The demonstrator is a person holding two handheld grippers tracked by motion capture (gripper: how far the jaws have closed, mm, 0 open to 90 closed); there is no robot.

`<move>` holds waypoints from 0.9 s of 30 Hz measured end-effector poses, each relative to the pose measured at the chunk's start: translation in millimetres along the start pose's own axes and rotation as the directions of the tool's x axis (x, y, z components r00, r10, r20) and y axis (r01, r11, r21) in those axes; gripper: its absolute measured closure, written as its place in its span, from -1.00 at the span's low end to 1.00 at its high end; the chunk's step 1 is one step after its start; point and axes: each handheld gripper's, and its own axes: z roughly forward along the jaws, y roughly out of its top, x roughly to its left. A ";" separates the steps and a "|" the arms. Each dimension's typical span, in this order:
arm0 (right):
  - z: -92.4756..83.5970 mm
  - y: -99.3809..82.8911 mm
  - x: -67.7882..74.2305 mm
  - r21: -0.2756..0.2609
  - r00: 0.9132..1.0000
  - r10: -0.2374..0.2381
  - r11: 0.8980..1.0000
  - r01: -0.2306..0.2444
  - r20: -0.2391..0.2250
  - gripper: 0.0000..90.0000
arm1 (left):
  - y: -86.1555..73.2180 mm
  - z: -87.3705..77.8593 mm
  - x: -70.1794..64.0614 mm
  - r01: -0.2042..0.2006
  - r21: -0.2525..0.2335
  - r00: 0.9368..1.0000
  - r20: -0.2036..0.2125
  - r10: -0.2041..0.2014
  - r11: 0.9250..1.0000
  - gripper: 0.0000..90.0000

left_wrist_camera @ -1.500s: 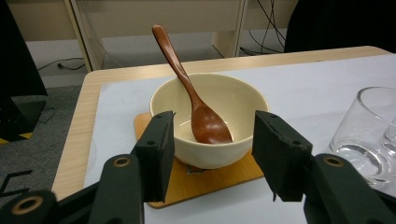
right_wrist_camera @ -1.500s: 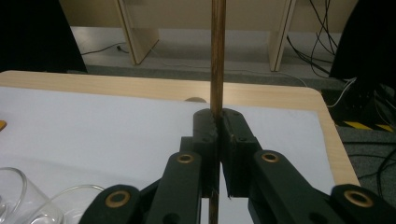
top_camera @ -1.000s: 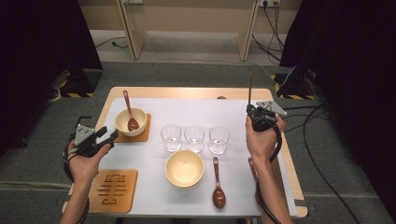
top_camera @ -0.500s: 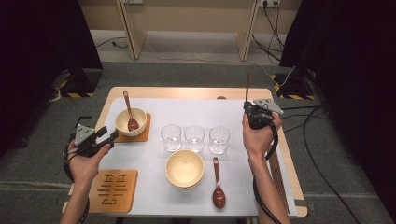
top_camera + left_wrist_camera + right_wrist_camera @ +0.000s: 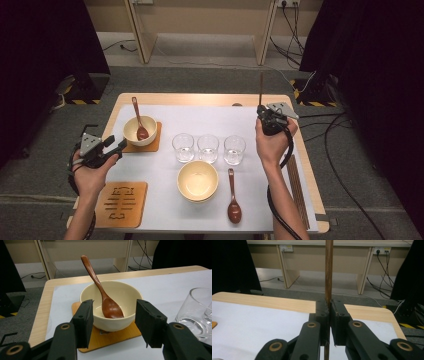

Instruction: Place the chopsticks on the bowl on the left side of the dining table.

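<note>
My right gripper (image 5: 262, 112) hovers over the table's far right part, shut on a thin dark wooden stick (image 5: 260, 88) that stands upright. In the right gripper view the stick (image 5: 328, 270) rises from between the closed jaws of the gripper (image 5: 329, 308). At the table's left edge my left gripper (image 5: 118, 145) is open and points at a cream bowl (image 5: 134, 128) on a wooden coaster (image 5: 153, 145). A brown spoon (image 5: 110, 307) leans in the bowl (image 5: 126, 293). That gripper (image 5: 113, 320) has nothing between its jaws.
Three empty glasses (image 5: 207, 148) stand in a row at mid-table on a white mat (image 5: 200, 117). In front of them are a second cream bowl (image 5: 197, 180) and a brown spoon (image 5: 233, 200). A carved coaster (image 5: 121, 203) lies front left. More sticks (image 5: 296, 185) lie along the right edge.
The right hand with the stick has drifted slightly left and away from the person. The left hand has kept still.
</note>
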 end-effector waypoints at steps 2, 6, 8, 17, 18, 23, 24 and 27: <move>1.6 0.2 1.0 0.004 1.000 -0.006 1.000 0.006 0.001 0.90 | 0.0 -0.1 0.1 -0.002 0.001 1.000 -0.002 0.002 1.000 0.08; 4.0 1.4 2.9 0.002 1.000 -0.007 1.000 0.007 -0.002 0.90 | 0.0 0.1 -0.2 -0.002 0.001 1.000 -0.001 0.002 1.000 0.08; 5.0 2.2 4.1 0.000 1.000 -0.008 1.000 0.008 -0.001 0.90 | -0.1 0.4 -0.4 -0.002 0.001 1.000 0.000 0.002 1.000 0.08; 11.4 3.8 8.7 -0.002 1.000 -0.012 1.000 0.012 -0.005 0.90 | -0.5 0.4 -0.3 -0.005 0.004 1.000 -0.001 0.005 1.000 0.08; 12.0 4.0 9.2 -0.003 1.000 -0.013 1.000 0.013 -0.004 0.90 | -0.5 0.4 -0.2 -0.005 0.004 1.000 -0.001 0.005 1.000 0.08; 15.2 4.7 11.1 -0.005 1.000 -0.016 1.000 0.016 -0.005 0.90 | -0.6 0.6 -0.1 -0.004 0.003 1.000 0.000 0.004 1.000 0.08; 15.7 4.8 11.2 -0.006 1.000 -0.018 1.000 0.018 -0.005 0.90 | -0.6 0.6 -0.1 -0.004 0.004 1.000 0.000 0.004 1.000 0.08; 17.3 4.7 12.3 -0.008 1.000 -0.015 1.000 0.015 -0.005 0.90 | -0.4 0.4 -0.5 -0.003 0.004 1.000 0.003 0.003 1.000 0.08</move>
